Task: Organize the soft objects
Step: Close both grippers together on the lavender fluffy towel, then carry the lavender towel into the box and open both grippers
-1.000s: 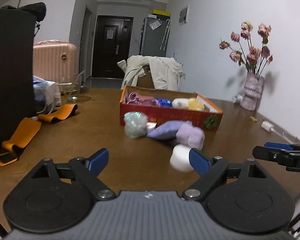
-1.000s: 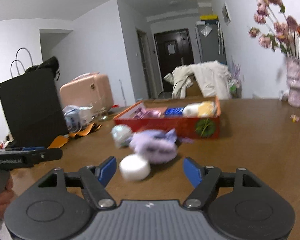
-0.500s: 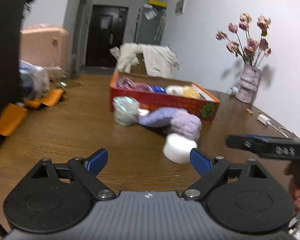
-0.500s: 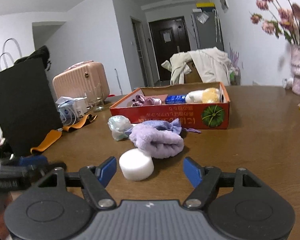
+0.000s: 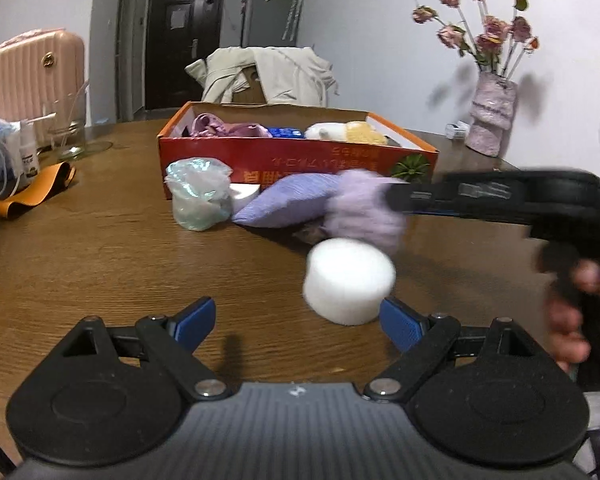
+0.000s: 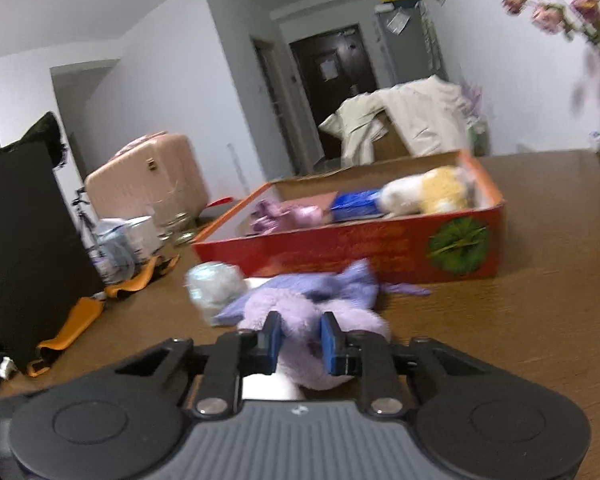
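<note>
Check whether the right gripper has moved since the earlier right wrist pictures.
Yes. The right gripper has advanced toward the red box, which looms larger; its jaws are closing on the fluffy purple cloth, past the white foam puck.

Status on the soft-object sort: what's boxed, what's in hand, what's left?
Done: the red box already holds a pink cloth, a blue item and a white-and-yellow plush. In hand: the right gripper is closing on the fluffy purple piece. Left: the white foam puck in front of the open left gripper, the lavender pouch and the clear bag, all on the table.
</note>
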`<state>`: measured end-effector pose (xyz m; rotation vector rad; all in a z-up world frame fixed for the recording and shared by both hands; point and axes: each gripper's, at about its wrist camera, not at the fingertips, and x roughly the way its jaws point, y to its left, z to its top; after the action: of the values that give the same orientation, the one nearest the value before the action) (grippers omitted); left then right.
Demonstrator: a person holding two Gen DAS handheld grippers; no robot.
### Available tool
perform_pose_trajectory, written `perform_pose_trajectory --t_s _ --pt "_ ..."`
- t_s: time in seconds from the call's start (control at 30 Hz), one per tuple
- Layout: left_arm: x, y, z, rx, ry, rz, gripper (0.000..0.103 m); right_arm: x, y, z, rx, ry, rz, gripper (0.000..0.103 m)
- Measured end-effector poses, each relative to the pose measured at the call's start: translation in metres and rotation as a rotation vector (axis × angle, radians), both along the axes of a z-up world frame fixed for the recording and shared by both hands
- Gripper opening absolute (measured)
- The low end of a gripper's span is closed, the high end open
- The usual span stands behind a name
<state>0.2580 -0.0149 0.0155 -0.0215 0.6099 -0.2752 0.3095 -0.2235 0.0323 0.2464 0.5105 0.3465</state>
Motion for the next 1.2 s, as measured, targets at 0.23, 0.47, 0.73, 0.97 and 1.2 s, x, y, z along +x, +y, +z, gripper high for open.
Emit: perform_pose_trajectory --t_s 0.23,0.47,0.73,0.97,1.2 --pt "-0.005 -0.018 0.024 -0.106 -0.024 -0.082 0.09 -0.051 -0.042 0.008 -0.155 0.003 -0.018 0.008" --pt "-0.014 -0.037 0.026 -0.07 -0.034 -0.063 0.09 -0.103 -0.045 0.009 -0.099 -0.002 0.155 0.034" --pt "-0.018 -0.042 0.023 -0.175 0.06 -0.107 0.078 -0.038 -0.095 -0.003 -0.072 0.032 -0.015 0.044" --pt "-0.01 -0.053 0.0 -0.305 0.19 -0.083 0.05 -0.007 -0.096 -0.034 0.121 0.144 0.037 0.025" --pt "-0.015 -0.028 0.001 -0.336 0.173 0.009 0.05 -0.085 -0.09 -0.025 0.152 0.123 0.034 0.025"
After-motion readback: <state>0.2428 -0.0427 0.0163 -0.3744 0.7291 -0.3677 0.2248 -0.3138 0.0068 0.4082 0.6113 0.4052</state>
